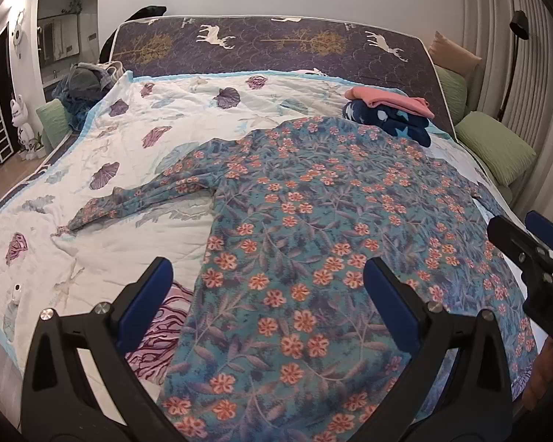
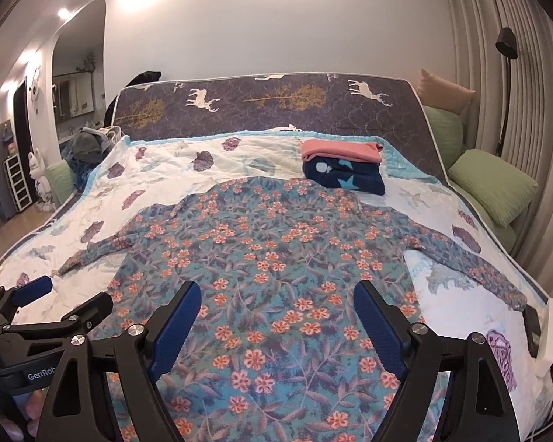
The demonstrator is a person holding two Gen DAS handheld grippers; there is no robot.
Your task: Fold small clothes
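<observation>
My left gripper (image 1: 269, 294) hangs over the near hem of the floral top (image 1: 313, 221), its blue pads spread wide with nothing pinched between them. My right gripper (image 2: 276, 316) stands the same way, jaws wide apart above the cloth and gripping nothing. From the left camera I see the right gripper's tip at the right edge of the picture; from the right camera the left one shows at the lower left.

The floral top, teal with orange flowers, lies spread flat on the quilt (image 1: 136, 140), its hem near me and its neck toward the far side. One sleeve (image 1: 136, 199) stretches out to the left and ends in a bunched cuff; the other sleeve (image 2: 472, 261) runs out to the right toward the bed's edge.

Just beyond the top's far edge, to the right, sits a folded navy garment with pale stars (image 2: 344, 175), and a folded pink garment (image 2: 341, 151) rests on it. The quilt is white with purple shell prints and a light blue border. Behind it stands a dark mattress (image 2: 261, 103) printed with deer and trees. Green pillows (image 2: 492, 184) lie to the right, and a heap of clothes (image 1: 83, 84) sits at the far left corner.
</observation>
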